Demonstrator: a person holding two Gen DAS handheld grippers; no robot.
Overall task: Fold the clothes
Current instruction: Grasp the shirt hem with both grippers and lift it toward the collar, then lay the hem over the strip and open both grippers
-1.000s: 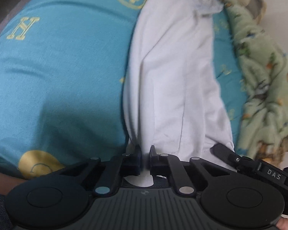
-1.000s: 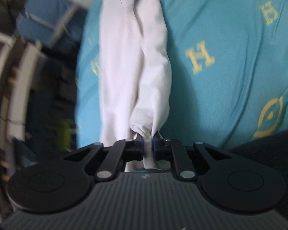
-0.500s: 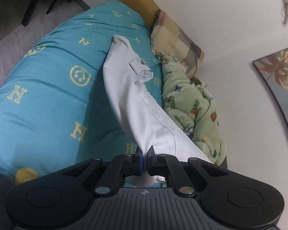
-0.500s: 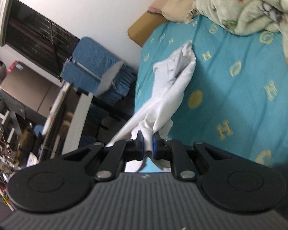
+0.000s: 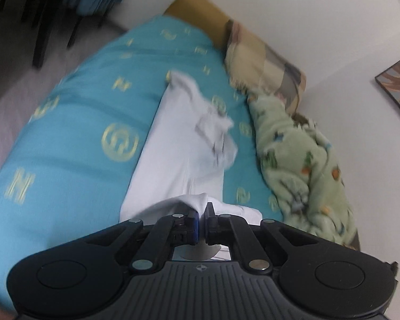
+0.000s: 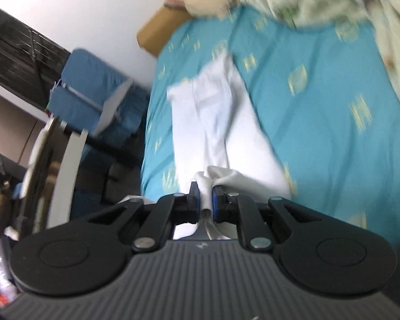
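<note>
A white garment (image 5: 178,144) lies stretched along the turquoise bed sheet (image 5: 66,138), its far end bunched up. My left gripper (image 5: 202,213) is shut on the garment's near edge, which drapes over the fingertips. In the right wrist view the same white garment (image 6: 216,122) runs away from me over the sheet (image 6: 333,101). My right gripper (image 6: 206,192) is shut on a bunched fold of its near end. Both views are blurred by motion.
A green patterned blanket (image 5: 301,165) lies heaped along the wall side of the bed, with a checked pillow (image 5: 264,61) at the head. Blue folded chairs (image 6: 93,96) and a shelf stand beside the bed. A framed picture (image 5: 397,85) hangs on the wall.
Both grippers have come back down and forward with the garment. It hung taut and lifted half a second ago; now more of it lies on the sheet.
</note>
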